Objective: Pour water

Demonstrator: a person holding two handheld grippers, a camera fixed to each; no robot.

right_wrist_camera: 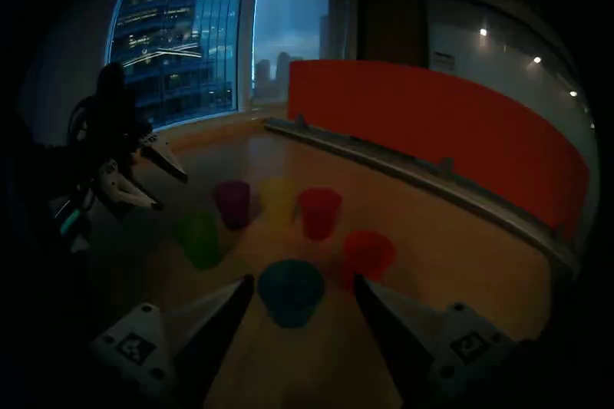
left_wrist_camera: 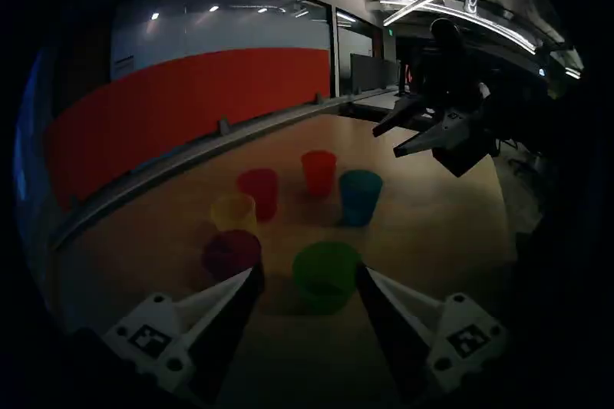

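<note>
Several coloured plastic cups stand in a cluster on a wooden table [left_wrist_camera: 445,225]. In the left gripper view a green cup [left_wrist_camera: 326,277] sits just ahead of my left gripper [left_wrist_camera: 307,271], which is open, the cup beyond its tips. A purple cup [left_wrist_camera: 230,252], yellow cup [left_wrist_camera: 234,212], crimson cup [left_wrist_camera: 259,190], orange-red cup [left_wrist_camera: 318,171] and teal cup [left_wrist_camera: 361,196] stand behind. My right gripper [left_wrist_camera: 386,143] hangs open at the far right. In the right gripper view the teal cup [right_wrist_camera: 290,291] stands just ahead of the open right gripper [right_wrist_camera: 302,278]; the left gripper [right_wrist_camera: 172,192] is at the left.
The room is dim. A red partition panel [left_wrist_camera: 192,113] with a grey rail runs along one table edge. Large windows [right_wrist_camera: 176,41] lie beyond the far end. A person's dark shape [right_wrist_camera: 107,117] stands behind the left gripper. Bare tabletop [right_wrist_camera: 460,271] lies around the cups.
</note>
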